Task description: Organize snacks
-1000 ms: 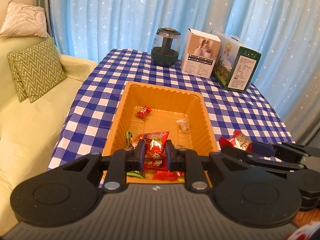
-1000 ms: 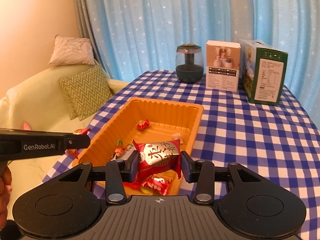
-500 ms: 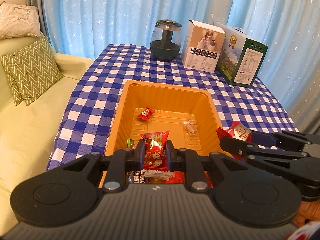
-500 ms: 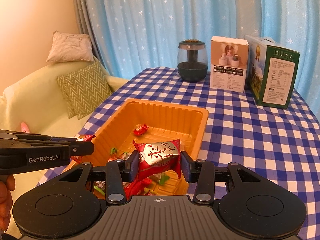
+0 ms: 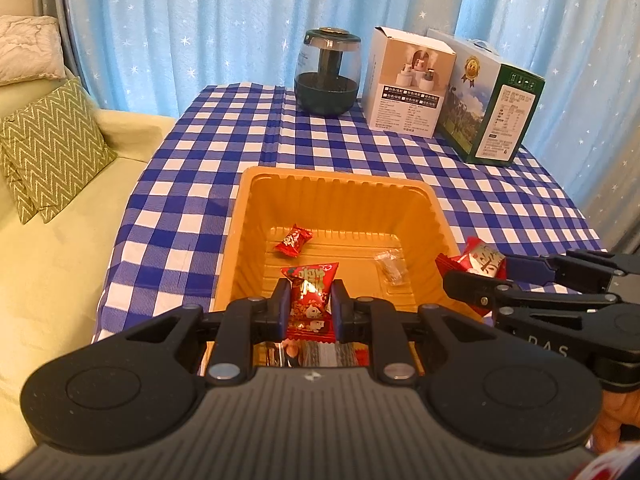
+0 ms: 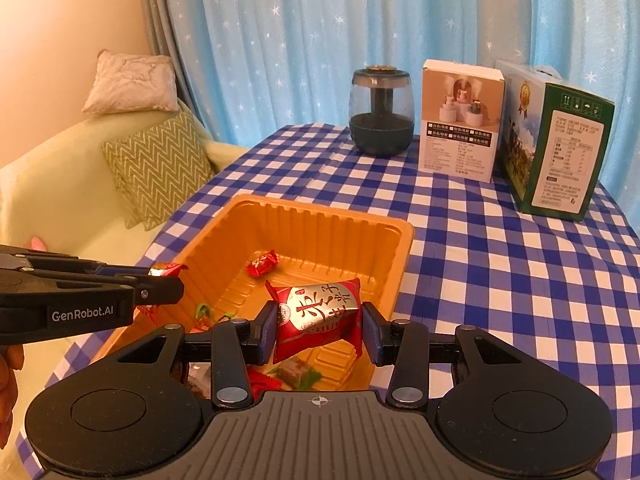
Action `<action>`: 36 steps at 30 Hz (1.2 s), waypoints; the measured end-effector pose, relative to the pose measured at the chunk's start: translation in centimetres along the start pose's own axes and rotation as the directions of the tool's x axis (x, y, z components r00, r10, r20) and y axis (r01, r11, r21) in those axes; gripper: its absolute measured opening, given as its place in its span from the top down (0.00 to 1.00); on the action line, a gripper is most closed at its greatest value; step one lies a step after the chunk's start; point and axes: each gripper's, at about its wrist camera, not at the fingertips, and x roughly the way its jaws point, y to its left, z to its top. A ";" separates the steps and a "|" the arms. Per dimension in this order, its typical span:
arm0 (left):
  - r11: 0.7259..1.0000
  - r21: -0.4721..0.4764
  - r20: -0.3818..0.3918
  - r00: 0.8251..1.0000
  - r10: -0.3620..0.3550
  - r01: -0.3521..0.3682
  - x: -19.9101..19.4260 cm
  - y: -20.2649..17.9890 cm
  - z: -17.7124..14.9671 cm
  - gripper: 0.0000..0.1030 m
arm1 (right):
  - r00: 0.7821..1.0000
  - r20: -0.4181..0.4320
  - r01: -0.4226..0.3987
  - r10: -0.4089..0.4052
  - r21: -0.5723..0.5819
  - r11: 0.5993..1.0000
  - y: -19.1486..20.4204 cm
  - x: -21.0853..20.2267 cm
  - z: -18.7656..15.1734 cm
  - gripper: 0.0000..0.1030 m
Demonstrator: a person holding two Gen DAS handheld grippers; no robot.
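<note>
Two grippers hang over the near end of an orange plastic tray (image 5: 344,196) on a blue-checked tablecloth (image 6: 500,272). The left gripper (image 5: 309,304) is clamped narrowly on a small red snack packet (image 5: 310,292), its pads pressing both sides. The right gripper (image 6: 318,326) pinches a wider red-and-silver snack packet (image 6: 318,316) (printed with Chinese characters) at each end. Inside the tray lie a red wrapped candy (image 5: 293,240), a clear wrapper (image 5: 389,264) and more sweets near the front. Far off stand a dark glass jar (image 6: 382,110) and two boxes.
</note>
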 end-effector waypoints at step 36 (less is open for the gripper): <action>0.997 -0.027 0.056 0.995 0.079 -0.077 -2.8 2.4 -2.3 0.07 | 0.993 0.073 -0.103 0.090 0.211 0.972 -2.7 -0.5 1.9 0.22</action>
